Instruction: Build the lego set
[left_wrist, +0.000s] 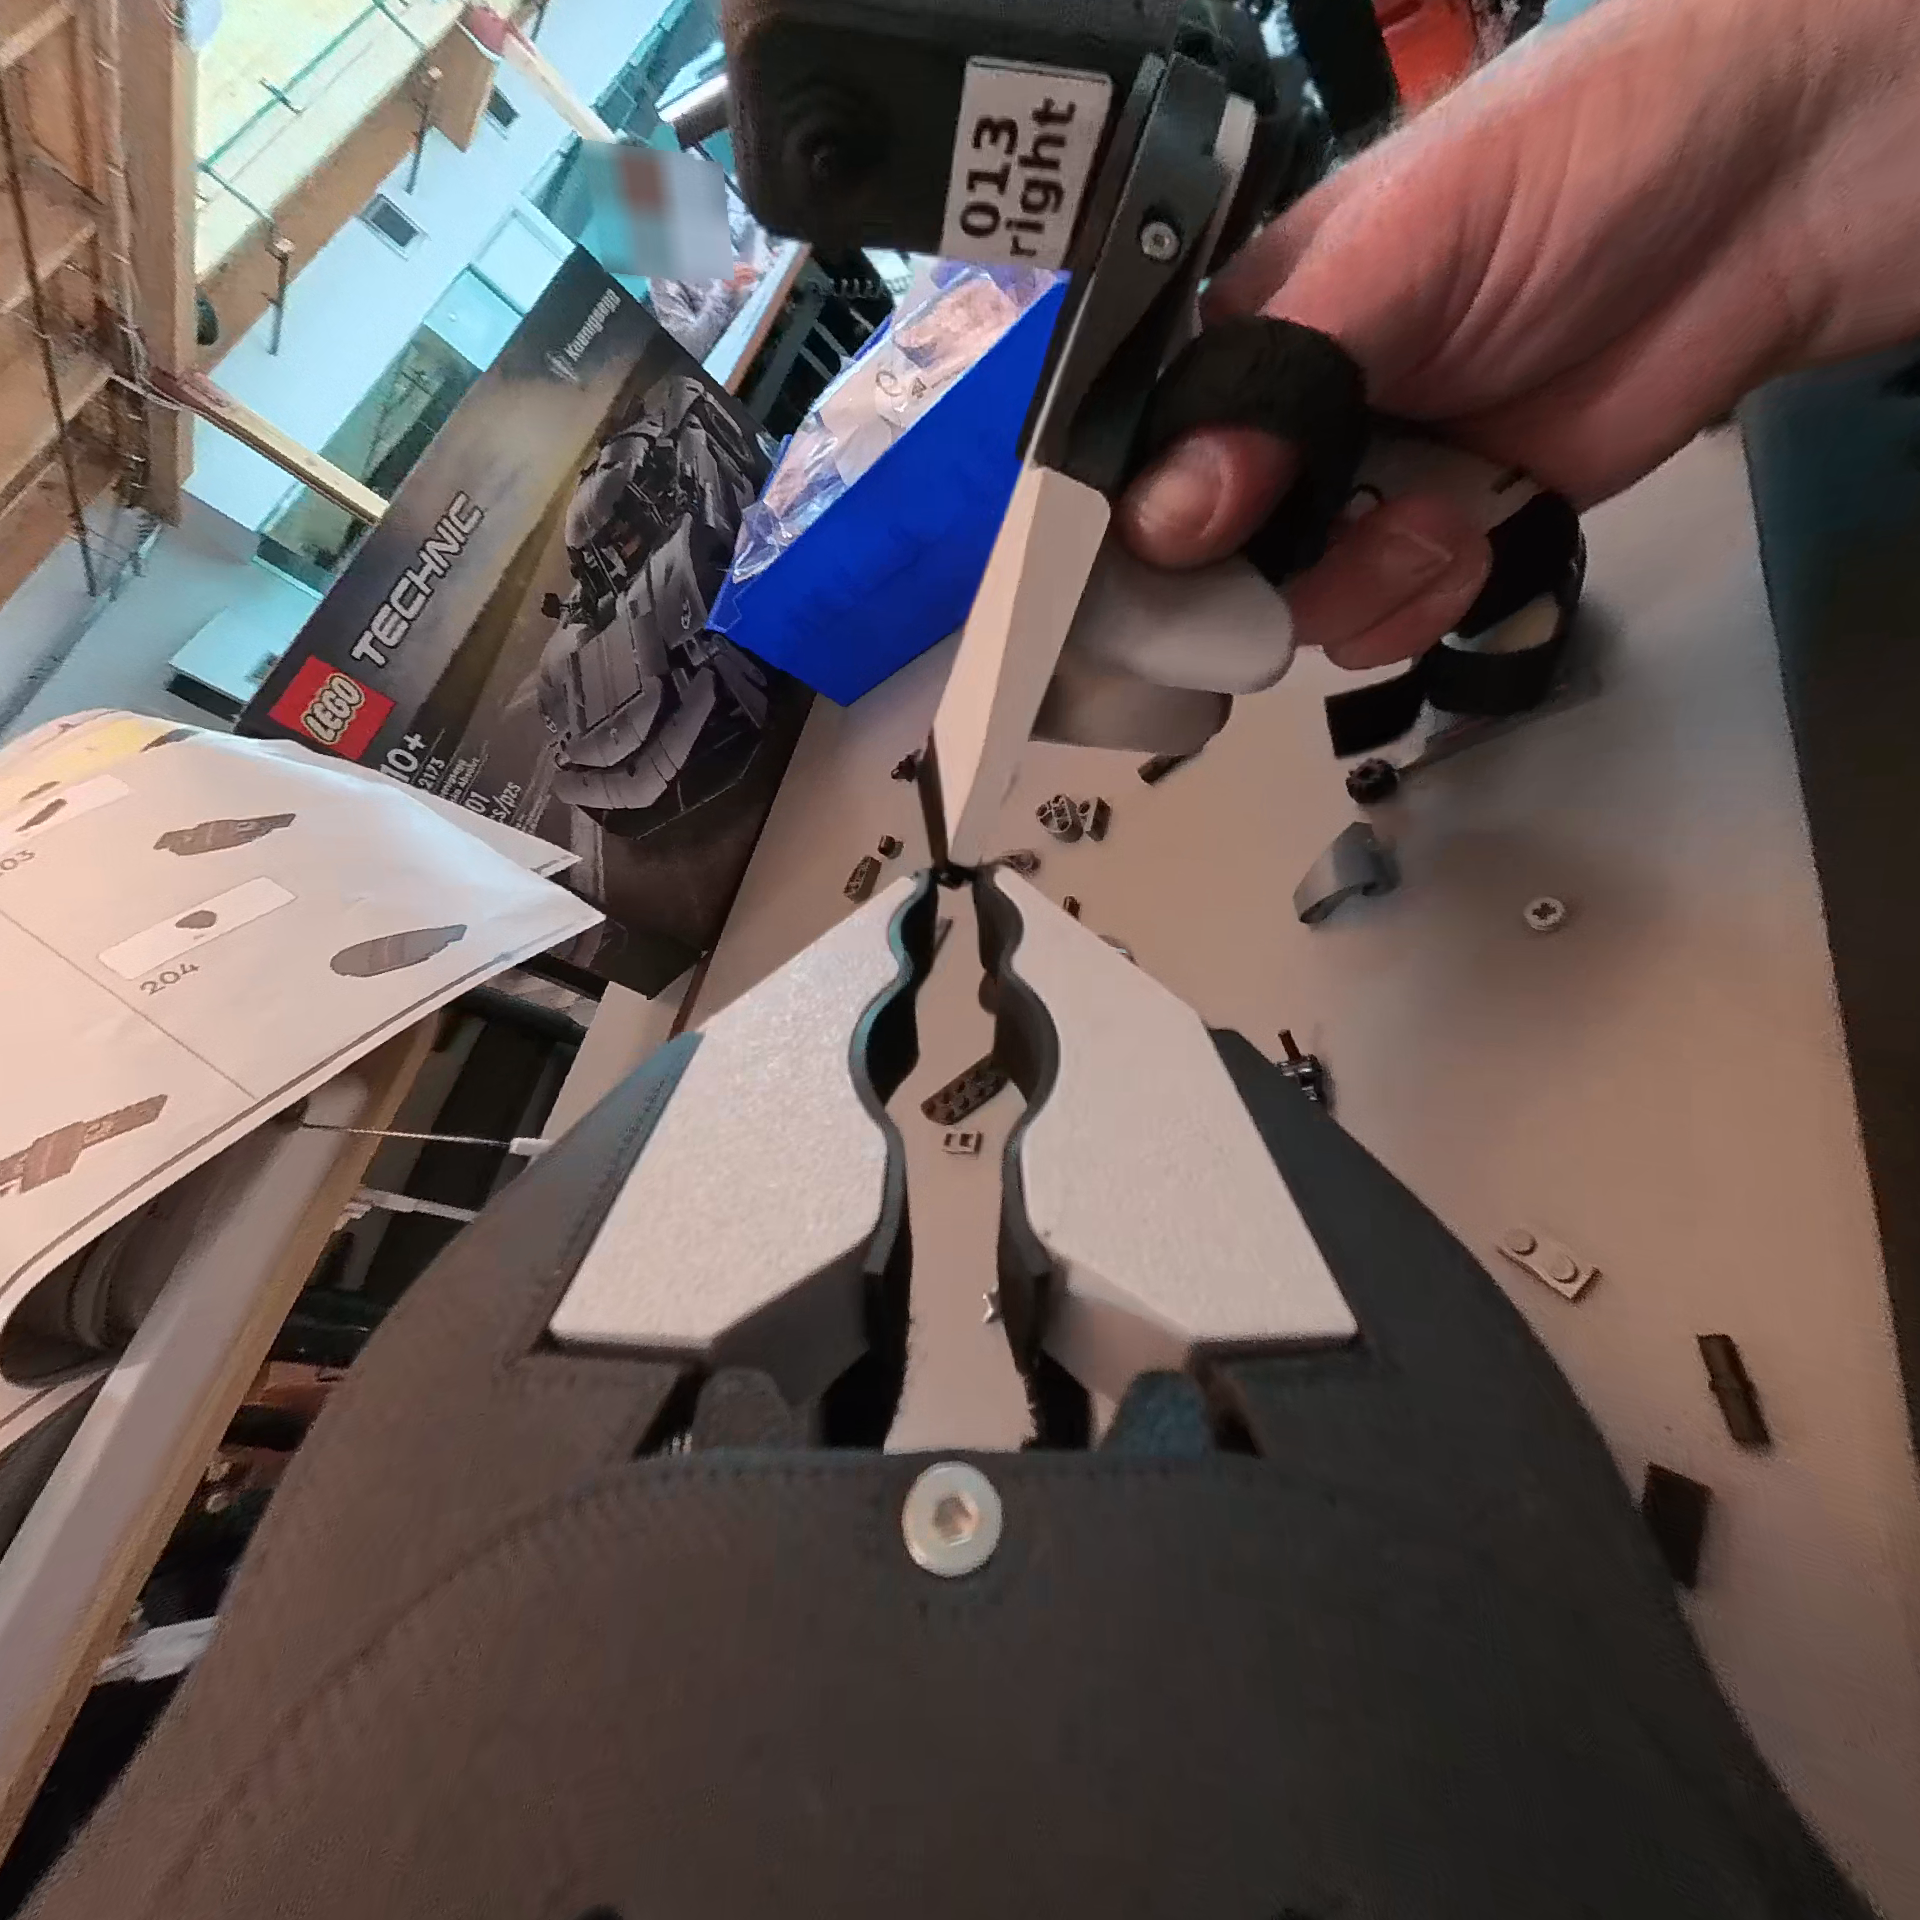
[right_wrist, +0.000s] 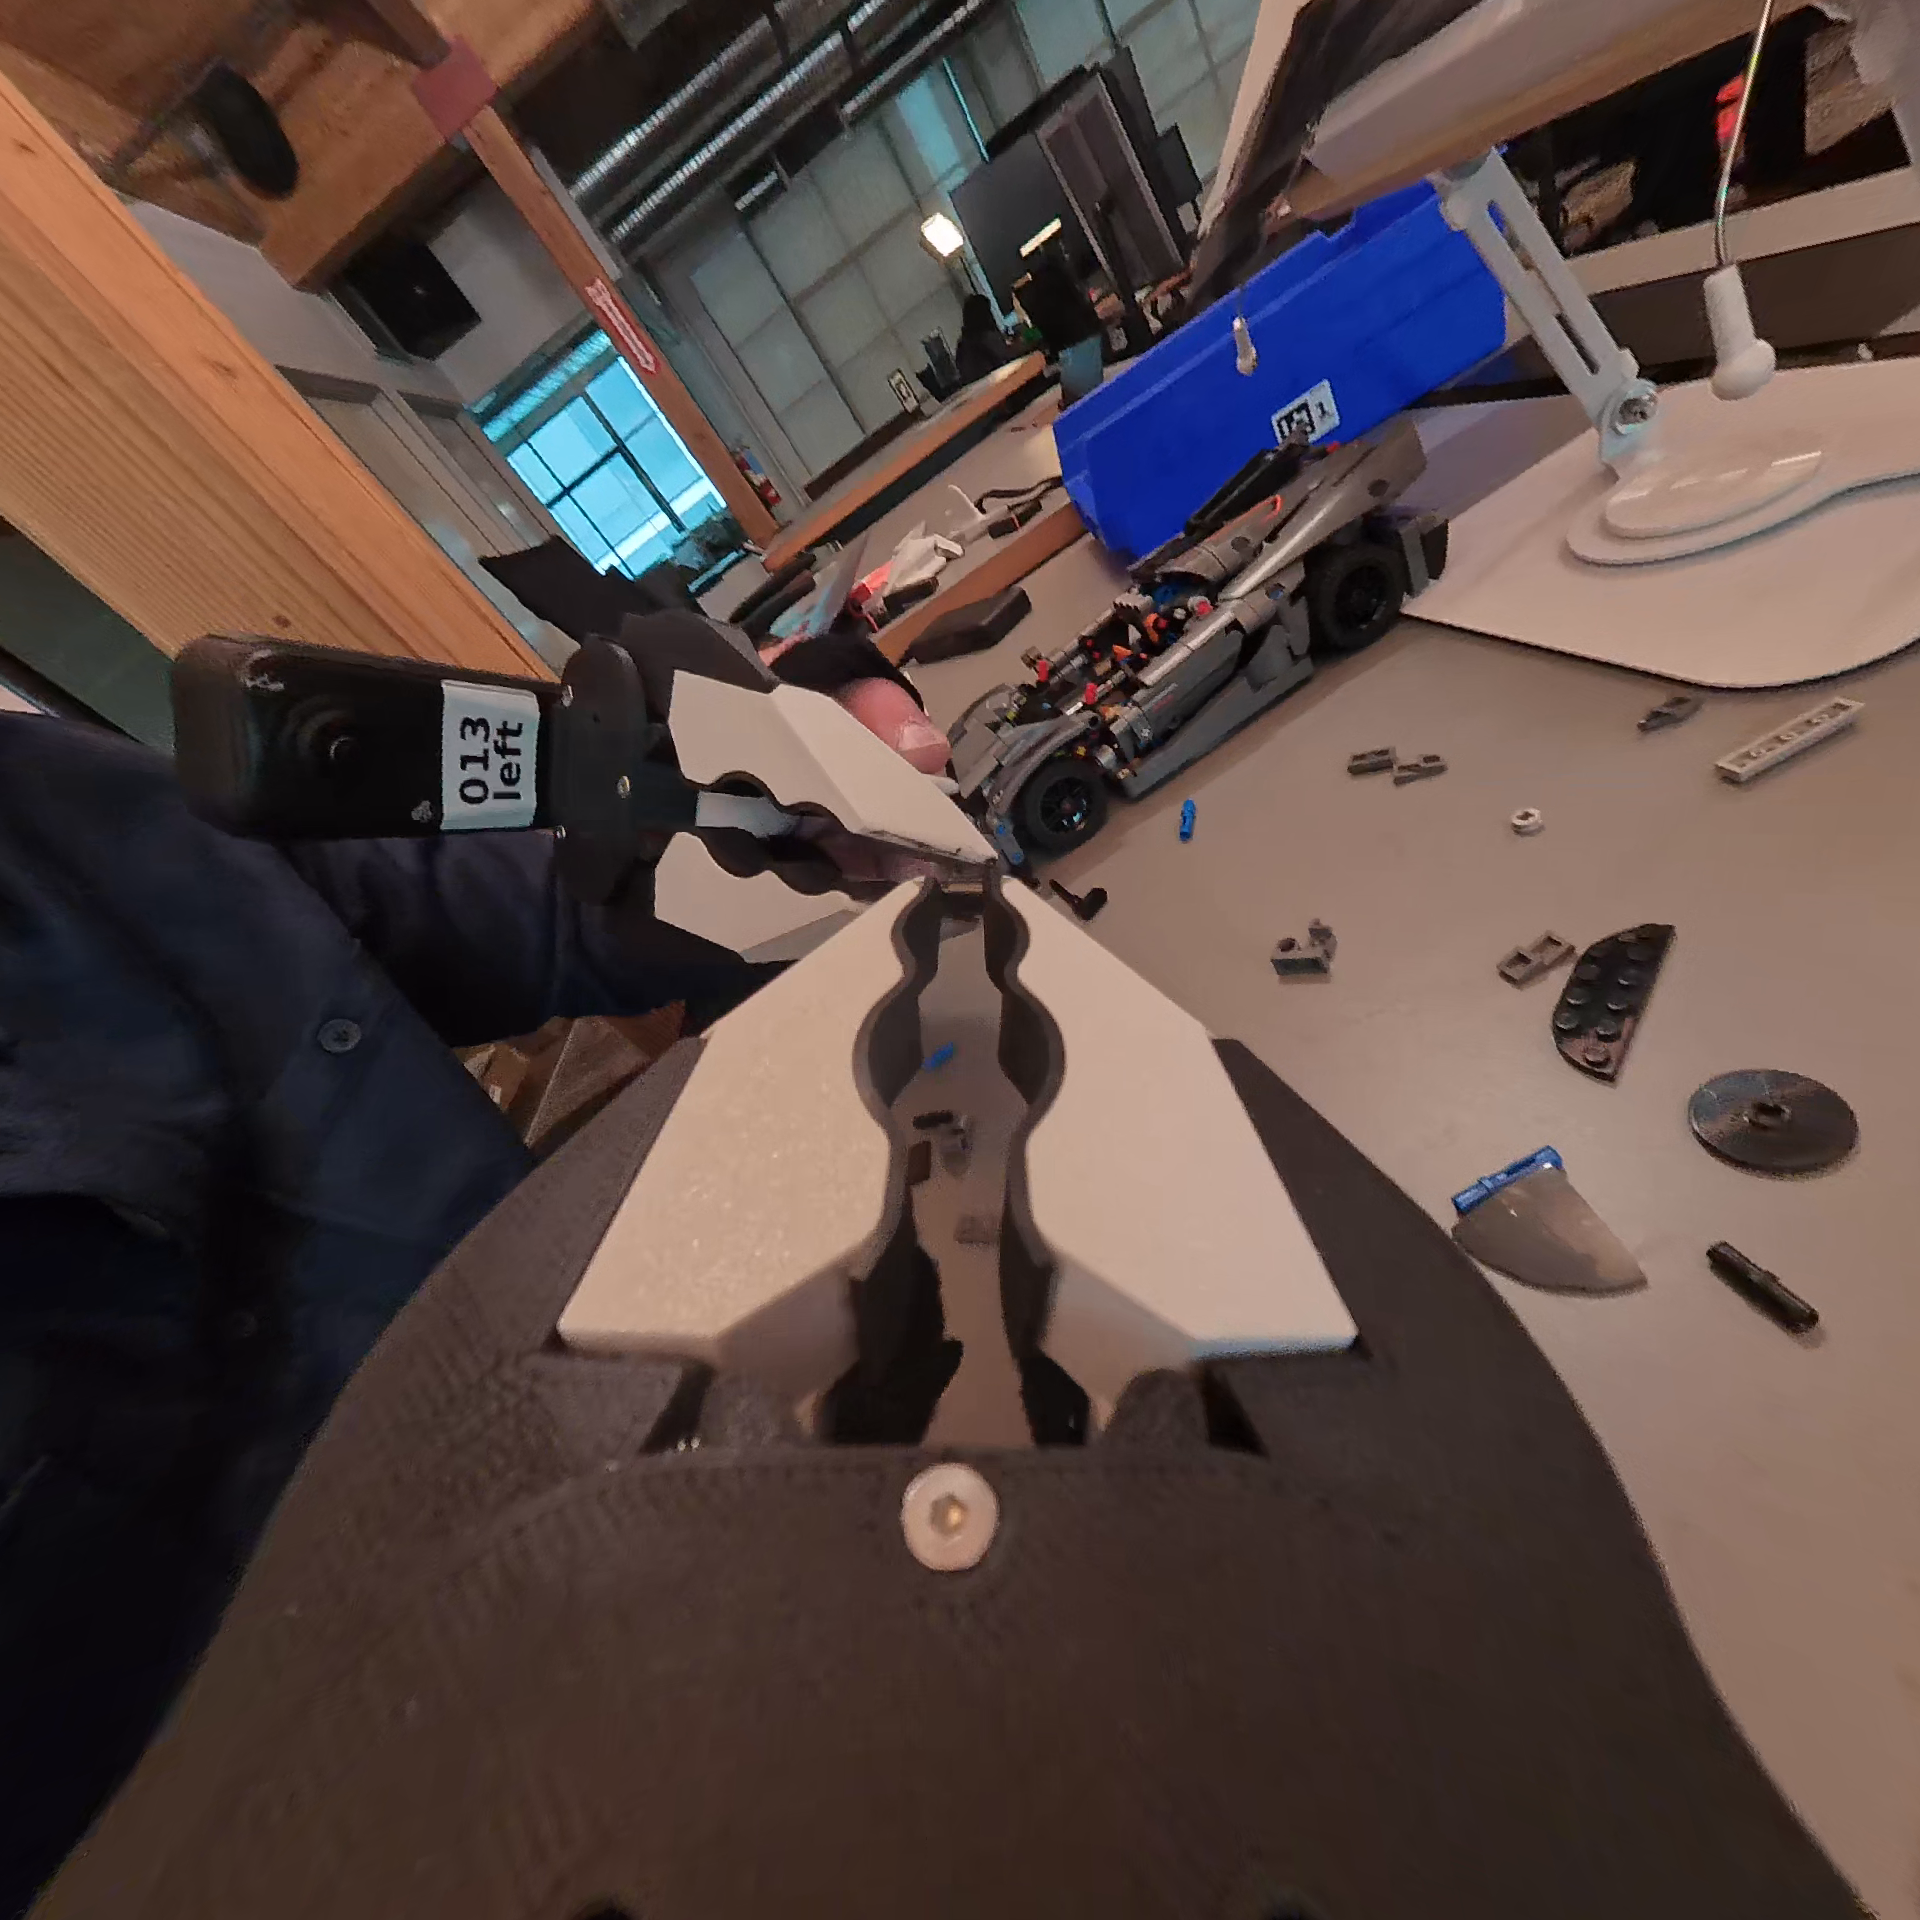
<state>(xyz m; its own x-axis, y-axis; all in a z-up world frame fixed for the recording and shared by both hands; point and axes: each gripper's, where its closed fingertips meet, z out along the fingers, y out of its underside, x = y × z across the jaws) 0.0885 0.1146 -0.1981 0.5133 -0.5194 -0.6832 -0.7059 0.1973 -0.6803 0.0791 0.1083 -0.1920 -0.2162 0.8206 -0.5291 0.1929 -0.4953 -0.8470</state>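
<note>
Your two grippers meet tip to tip above the desk (right_wrist: 1351, 1039), and everything turns on that tiny joint. The left gripper (left_wrist: 954, 881) has its jaws drawn together at the tips on a small dark piece (left_wrist: 951, 873), and the right gripper (right_wrist: 961, 883) comes down on the same spot from above, its jaws also pinched nearly together on something dark and thin. From the left wrist view a slim dark pin (left_wrist: 925, 821) seems to stand roughly upright along the right gripper's fingers (left_wrist: 997, 665), so the mating line looks to run along that pin; the piece is too small to say which end goes where. The half-built car (right_wrist: 1195, 665) sits well apart, toward the far edge beside the blue bin (right_wrist: 1278, 395). Loose parts (right_wrist: 1610, 997) lie scattered to your right. The contact itself is hidden behind the fingertips in both views.
</note>
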